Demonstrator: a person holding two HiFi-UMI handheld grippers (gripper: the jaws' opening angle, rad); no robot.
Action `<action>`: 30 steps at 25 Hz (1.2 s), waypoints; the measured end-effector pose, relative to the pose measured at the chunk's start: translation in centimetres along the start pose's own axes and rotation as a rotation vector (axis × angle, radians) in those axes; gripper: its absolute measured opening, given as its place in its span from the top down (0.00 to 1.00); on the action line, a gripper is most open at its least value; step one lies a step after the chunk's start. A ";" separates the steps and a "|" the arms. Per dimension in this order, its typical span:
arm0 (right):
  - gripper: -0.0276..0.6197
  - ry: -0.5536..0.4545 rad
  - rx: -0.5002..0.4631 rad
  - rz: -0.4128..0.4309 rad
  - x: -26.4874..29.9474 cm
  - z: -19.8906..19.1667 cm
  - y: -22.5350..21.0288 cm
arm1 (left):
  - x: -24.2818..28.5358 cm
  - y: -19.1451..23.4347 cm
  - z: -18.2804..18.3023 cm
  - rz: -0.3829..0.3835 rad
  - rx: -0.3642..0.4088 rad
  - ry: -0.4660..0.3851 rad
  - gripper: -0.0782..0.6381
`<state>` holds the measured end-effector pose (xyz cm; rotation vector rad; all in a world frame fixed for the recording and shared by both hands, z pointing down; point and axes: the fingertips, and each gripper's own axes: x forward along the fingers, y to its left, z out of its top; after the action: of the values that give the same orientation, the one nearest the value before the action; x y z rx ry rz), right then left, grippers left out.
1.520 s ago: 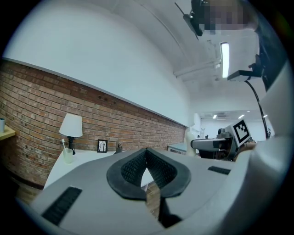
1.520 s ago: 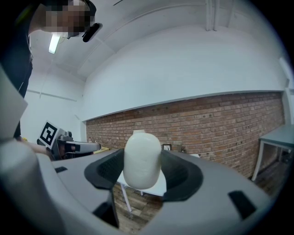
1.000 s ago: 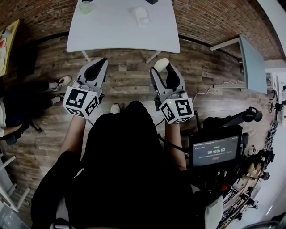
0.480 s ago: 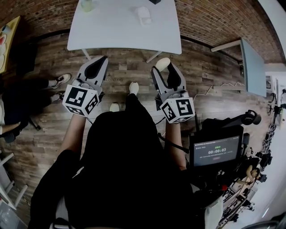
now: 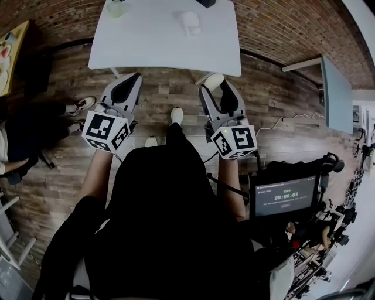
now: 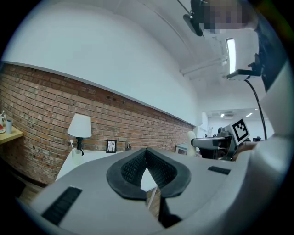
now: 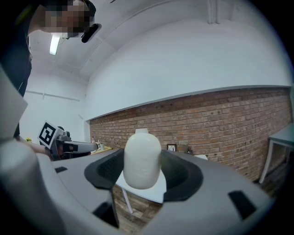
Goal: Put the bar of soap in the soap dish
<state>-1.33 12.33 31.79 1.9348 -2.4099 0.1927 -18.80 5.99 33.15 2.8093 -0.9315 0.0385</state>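
soap in the right gripper, short of the table

i have both grippers held out level in front of me over the wooden floor [image 5: 170, 88], side by side and well apart, pointing at the white table [image 5: 146, 41]. the right gripper [image 5: 215, 87] is clamped on the bar of soap [image 5: 212, 82]; its own view shows the pale bar [image 7: 142, 158] standing upright between the two dark pads, sticking up past them. the left gripper [image 5: 132, 80] has its jaws closed, pad tips meeting, with nothing between them [image 6: 147, 158].

on the table, the soap dish [image 5: 189, 21] sits near the far middle, too small for me to tell what lies in it. a cup [image 5: 114, 7] stands at the far left corner; the left gripper view shows a toothbrush [image 6: 72, 146] standing in it.

against a second ago, the table edge sits lower in my head view, a white shoe [image 5: 176, 115] has come forward between the grippers, and the screen [image 5: 285, 196] has ticked on. both grippers keep the same pose and grip.
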 end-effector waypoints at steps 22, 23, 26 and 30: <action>0.56 0.031 0.030 0.083 8.5 0.2 -8.6 | 10.4 3.0 0.8 0.079 -0.005 0.030 0.88; 0.56 0.031 0.030 0.087 8.9 0.3 -9.3 | 11.1 3.0 0.9 0.082 -0.005 0.030 0.88; 0.56 0.031 0.029 0.102 9.9 0.7 -10.7 | 12.5 3.1 1.1 0.097 -0.006 0.031 0.88; 0.56 0.026 0.031 0.127 11.3 1.2 -12.5 | 14.6 3.3 1.7 0.114 -0.001 0.031 0.88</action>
<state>8.41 -1.42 32.77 1.7794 -2.5288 0.2596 -9.09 -5.46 33.24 2.7439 -1.0827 0.0968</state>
